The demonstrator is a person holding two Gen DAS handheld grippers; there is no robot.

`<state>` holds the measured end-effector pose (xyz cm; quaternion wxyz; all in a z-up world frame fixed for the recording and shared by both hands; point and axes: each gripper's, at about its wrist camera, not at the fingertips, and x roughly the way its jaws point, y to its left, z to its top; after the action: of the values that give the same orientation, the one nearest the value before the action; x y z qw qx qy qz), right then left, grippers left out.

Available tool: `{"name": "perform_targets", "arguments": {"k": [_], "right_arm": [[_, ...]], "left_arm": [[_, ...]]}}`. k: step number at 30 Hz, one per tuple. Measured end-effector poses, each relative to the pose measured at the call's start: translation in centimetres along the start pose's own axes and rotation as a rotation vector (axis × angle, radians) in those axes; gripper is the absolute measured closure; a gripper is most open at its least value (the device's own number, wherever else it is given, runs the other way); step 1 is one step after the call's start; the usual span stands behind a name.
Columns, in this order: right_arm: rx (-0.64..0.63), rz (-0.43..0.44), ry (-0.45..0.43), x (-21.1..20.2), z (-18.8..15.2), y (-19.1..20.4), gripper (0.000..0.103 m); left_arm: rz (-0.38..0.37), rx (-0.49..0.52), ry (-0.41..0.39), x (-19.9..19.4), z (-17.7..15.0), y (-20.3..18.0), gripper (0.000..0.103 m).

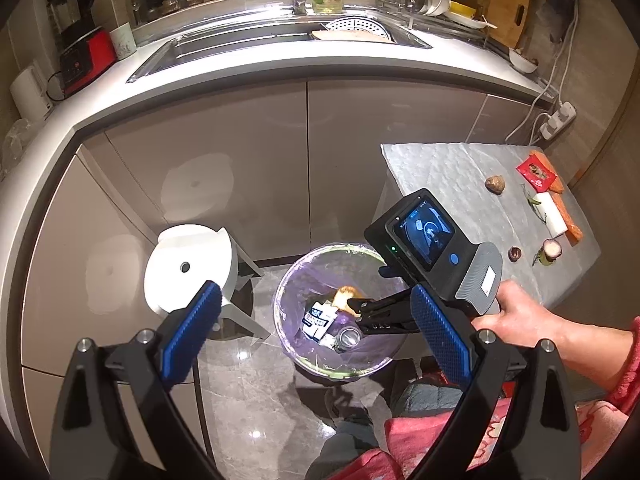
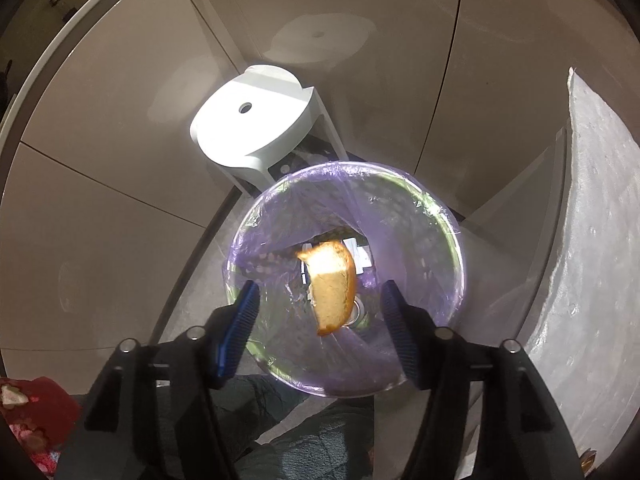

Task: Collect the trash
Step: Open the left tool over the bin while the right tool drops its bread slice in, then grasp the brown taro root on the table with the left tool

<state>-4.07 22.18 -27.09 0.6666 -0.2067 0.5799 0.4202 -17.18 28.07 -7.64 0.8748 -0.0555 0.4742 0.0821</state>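
Observation:
A round bin lined with a purple bag (image 1: pixel 282 300) (image 2: pixel 456 248) stands on the floor. My right gripper (image 2: pixel 320 320) (image 1: pixel 356 314) hangs open right over it, pointing down. A piece of toasted bread (image 2: pixel 332 288) (image 1: pixel 345 295) is in the gap between the jaws, over the bin's mouth, and touches neither pad. At the bottom of the bin lie a white and blue carton (image 1: pixel 318 318) and a metal can (image 1: pixel 350 336). My left gripper (image 1: pixel 320 320) is open and empty, above and nearer than the bin. On the grey table (image 1: pixel 440 168) are a red packet (image 1: pixel 536 172), a brown lump (image 1: pixel 495 182) and other scraps.
A white stool (image 1: pixel 192 264) (image 2: pixel 252 120) stands just left of the bin, against the cabinet doors (image 1: pixel 240 168). The table's corner is close to the bin's right side. A person's hand (image 1: pixel 516 312) holds the right gripper; legs and a red garment fill the lower edge. Above are the counter and the sink (image 1: pixel 280 40).

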Motion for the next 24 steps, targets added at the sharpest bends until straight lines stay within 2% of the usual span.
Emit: {"name": "perform_targets", "arguments": {"k": [5,10,17,24], "right_arm": [[0.009,-0.002,-0.054,-2.4,0.1,-0.7,0.034],[0.086,-0.041,-0.2,-8.6,-1.4,-3.0,0.024],[0.233,-0.185,-0.358,-18.9,-6.9,-8.5,0.02],[0.422,-0.319,-0.431,-24.8,-13.6,-14.2,0.016]], "left_arm": [[-0.01,0.012,-0.006,0.0,0.3,-0.3,0.012],[-0.028,0.04,-0.015,0.1,1.0,-1.1,0.012],[-0.133,0.113,-0.028,1.2,3.3,-5.1,0.012],[-0.233,0.243,-0.044,3.2,5.9,-12.3,0.012]]}}
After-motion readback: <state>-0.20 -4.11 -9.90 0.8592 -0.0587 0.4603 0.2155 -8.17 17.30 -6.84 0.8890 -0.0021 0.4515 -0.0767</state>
